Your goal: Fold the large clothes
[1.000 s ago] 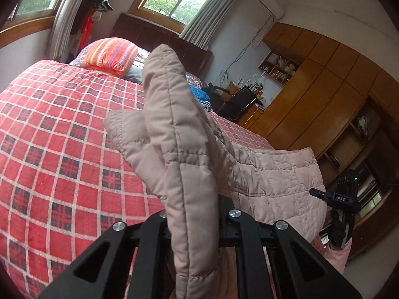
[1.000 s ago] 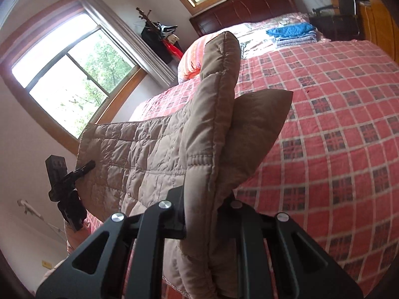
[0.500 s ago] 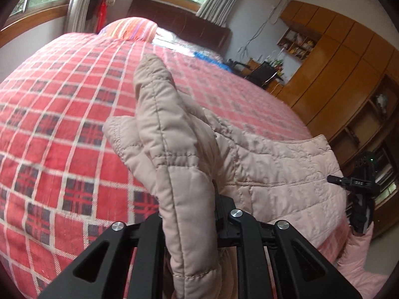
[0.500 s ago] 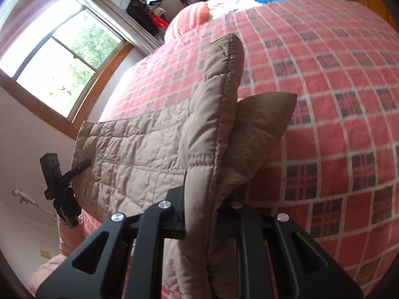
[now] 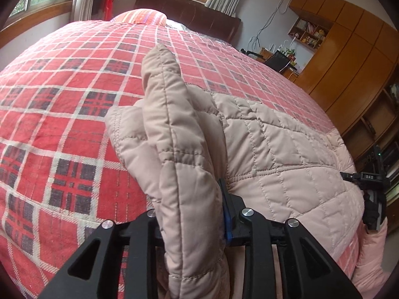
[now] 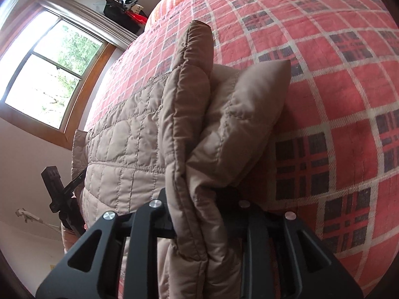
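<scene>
The quilted jacket (image 5: 274, 149) lies spread over the near edge of the bed (image 5: 62, 87), part of it hanging off that edge toward the floor, the rest flat on the red checked cover. It looks puffy and soft, light for its bulk, and the smooth shell is probably a bit slippery, so a shallow pinch could slide off. It will flop rather than hold a crease. The best hold seems to be where seams and hems bunch the padding into a thick ridge, and that is where both tools have it.

The left gripper (image 5: 192, 214) is pinching a doubled-up fold of the jacket, the padding standing up between its jaws like a mitten. The right gripper (image 6: 199, 206) is likewise clamped on a thick bunch of the jacket (image 6: 129, 137), with one flap sticking out to the side. Both are held low over the near edge of the bed, pointing across the bed toward the headboard (image 5: 189, 17), well apart along the jacket's edge, so the stretch between them lies fairly flat.
</scene>
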`<state>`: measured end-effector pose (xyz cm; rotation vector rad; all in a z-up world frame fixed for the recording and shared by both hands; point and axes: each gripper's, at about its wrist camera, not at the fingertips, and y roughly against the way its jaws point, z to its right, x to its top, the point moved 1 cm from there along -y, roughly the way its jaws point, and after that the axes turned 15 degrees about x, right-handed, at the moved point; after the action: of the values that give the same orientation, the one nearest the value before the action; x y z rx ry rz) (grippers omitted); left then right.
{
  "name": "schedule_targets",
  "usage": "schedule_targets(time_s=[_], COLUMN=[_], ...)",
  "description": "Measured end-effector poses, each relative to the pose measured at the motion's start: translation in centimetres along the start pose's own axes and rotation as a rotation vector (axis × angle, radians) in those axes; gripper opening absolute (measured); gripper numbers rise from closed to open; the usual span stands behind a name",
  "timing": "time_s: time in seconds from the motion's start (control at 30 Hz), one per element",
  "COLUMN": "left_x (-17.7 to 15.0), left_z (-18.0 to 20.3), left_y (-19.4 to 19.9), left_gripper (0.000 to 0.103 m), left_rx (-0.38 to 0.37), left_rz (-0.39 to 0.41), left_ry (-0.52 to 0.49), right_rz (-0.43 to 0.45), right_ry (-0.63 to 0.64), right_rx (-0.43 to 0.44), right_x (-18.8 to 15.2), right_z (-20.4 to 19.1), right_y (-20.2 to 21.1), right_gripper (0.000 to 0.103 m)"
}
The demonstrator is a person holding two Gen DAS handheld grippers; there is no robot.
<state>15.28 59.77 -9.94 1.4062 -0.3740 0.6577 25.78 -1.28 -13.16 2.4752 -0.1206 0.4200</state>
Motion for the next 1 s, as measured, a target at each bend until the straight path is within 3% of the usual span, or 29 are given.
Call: schedule_targets(time_s=[0.13,0.3,0.5,0.53,0.6,0.7,0.8,1.0], left_x=[0.0,0.0,-0.1,-0.1,-0.1,0.1,-0.2,-1.2], left_z=[0.3,0.1,-0.5,-0.6,-1.0,-1.4,-0.7,3.8], left_y=[0.3,1.0,3.3,3.9,5.2,6.9,8.4,10.2], left_gripper=[0.033,0.041,0.043,0.043,0.042,0.043,0.043,0.045], left_rx=[0.021,0.055,0.110,0.118,0.127,0.166,0.205,0.132], left_rz=[-0.002,-0.017,-0.011,-0.003,0.018,0.051,0.088,0.125], left_ry=[0.004,0.034,0.061,0.067,0.082,0.091,0.072,-0.039], right_rz=[0.013,0.025,0.108,0.113,0.100,0.046,-0.014,-0.107], right_ry=[0.007,0.012,0.080,0.097,0.143,0.197,0.235,0.253], right_rx=[-0.012,-0.118,-0.250,-0.258,-0.249,-0.247,-0.250,-0.230], right_x=[0.0,0.1,-0.6,-0.8,-1.3,-1.9,-2.0,-2.8], right_z=[-0.3,-1.2,-4.3,-5.1,-7.0,-9.0,-10.6,-12.0], right_y=[0.1,1.1,4.9,5.2,5.4,4.5,3.1,-0.6], right_gripper=[0.030,0.057,0.058,0.057,0.043,0.030,0.026,0.014])
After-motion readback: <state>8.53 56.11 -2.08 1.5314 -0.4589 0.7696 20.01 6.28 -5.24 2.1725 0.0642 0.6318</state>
